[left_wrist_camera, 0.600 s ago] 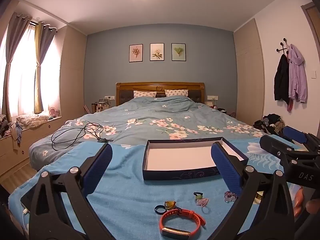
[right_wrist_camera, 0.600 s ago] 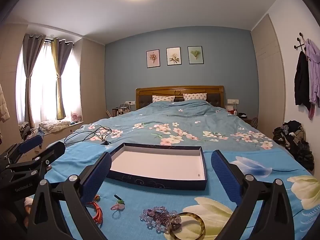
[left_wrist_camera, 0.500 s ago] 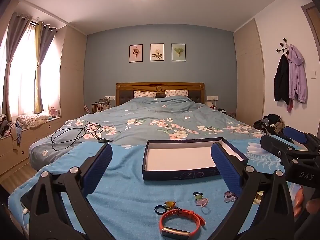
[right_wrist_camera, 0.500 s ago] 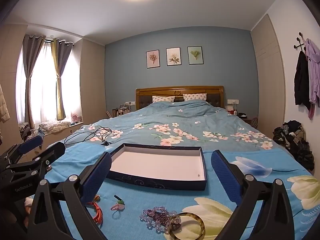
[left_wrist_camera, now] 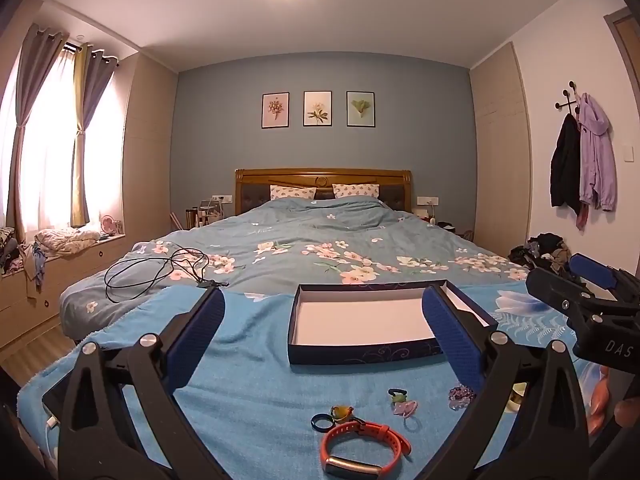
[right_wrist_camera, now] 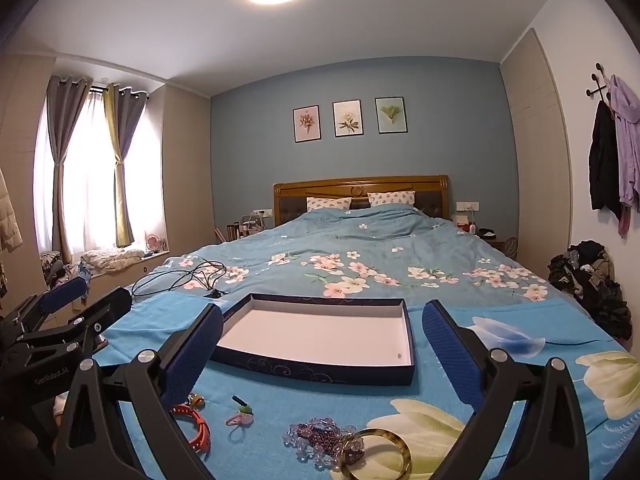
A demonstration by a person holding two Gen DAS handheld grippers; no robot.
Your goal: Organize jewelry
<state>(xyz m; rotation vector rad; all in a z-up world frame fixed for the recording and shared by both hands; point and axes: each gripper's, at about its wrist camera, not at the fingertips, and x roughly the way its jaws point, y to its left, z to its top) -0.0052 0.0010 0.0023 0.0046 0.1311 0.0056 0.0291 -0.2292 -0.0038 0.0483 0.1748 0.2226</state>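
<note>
An open dark blue box (left_wrist_camera: 362,350) with a white, empty inside (right_wrist_camera: 316,334) lies on a blue towel on the bed. In front of it lie an orange wristband (left_wrist_camera: 362,454), a small blue ring (left_wrist_camera: 321,423), a pink hair tie (left_wrist_camera: 405,408), a purple bead bracelet (right_wrist_camera: 324,442) and a gold bangle (right_wrist_camera: 378,456). My left gripper (left_wrist_camera: 323,314) is open and empty above the wristband. My right gripper (right_wrist_camera: 322,320) is open and empty above the beads and bangle. Each gripper shows at the edge of the other's view.
A black cable (left_wrist_camera: 156,274) lies on the floral duvet left of the box. A phone (left_wrist_camera: 54,394) sits at the towel's left edge. A clothes pile (right_wrist_camera: 592,280) is on the floor at the right. A window bench stands at the left.
</note>
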